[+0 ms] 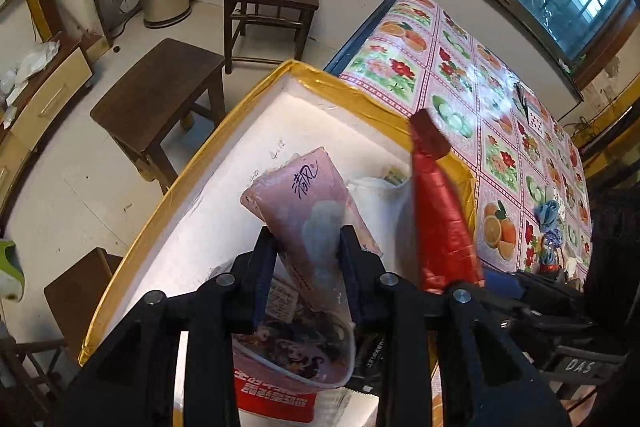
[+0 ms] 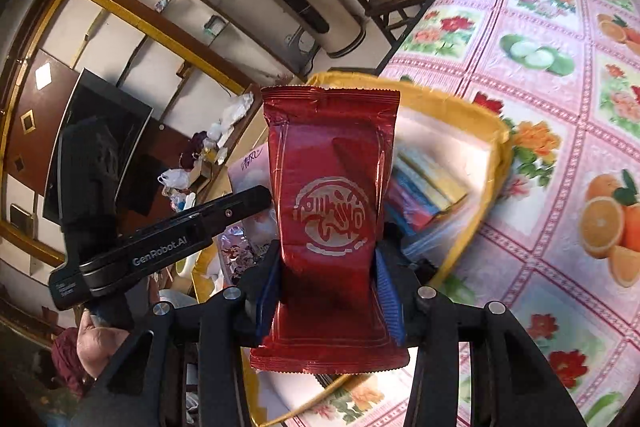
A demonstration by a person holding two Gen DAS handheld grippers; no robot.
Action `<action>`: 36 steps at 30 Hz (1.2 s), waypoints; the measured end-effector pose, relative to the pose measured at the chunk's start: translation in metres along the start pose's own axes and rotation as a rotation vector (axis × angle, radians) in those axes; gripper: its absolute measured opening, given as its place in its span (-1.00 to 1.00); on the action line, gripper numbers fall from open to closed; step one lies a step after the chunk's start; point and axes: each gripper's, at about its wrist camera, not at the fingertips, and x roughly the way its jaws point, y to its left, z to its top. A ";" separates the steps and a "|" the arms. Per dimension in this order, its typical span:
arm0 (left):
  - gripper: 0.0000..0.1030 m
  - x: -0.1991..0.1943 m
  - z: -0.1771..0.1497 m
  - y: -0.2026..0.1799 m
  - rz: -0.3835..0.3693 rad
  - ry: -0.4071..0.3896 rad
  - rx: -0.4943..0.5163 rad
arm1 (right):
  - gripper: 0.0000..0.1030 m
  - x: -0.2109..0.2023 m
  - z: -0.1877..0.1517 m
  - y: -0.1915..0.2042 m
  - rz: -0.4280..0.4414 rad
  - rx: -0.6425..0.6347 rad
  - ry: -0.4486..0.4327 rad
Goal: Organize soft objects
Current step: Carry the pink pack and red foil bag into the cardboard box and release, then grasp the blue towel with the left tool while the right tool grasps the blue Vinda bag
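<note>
Red foil packet clamped in right tongs, pink tissue pack in left tongs

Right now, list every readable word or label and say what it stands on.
"GenRobot.AI": side of the black left tool.
"DAS": black tool body at lower right.
"清风": handwritten on the pink tissue pack.
Round seal on the red foil packet: stylised, unreadable.
Red-and-white pack's print: blurred.

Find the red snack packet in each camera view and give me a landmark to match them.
Left wrist view: the red snack packet stands right of centre, seen edge-on, over the box's right side.
Right wrist view: it fills the centre, facing the camera, gripped by the right tongs.
Shared landmark: the white foam box with yellow taped rim on the floral tablecloth.
</note>
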 end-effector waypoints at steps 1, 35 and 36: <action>-0.31 0.002 0.000 0.005 -0.004 0.006 -0.010 | -0.02 0.011 -0.002 0.003 0.004 0.003 0.010; 0.58 0.062 -0.018 -0.309 -0.280 0.111 0.364 | 0.45 -0.247 -0.092 -0.268 -0.197 0.463 -0.355; 0.58 0.071 -0.017 -0.320 -0.275 0.119 0.382 | 0.45 -0.245 -0.090 -0.274 -0.221 0.475 -0.350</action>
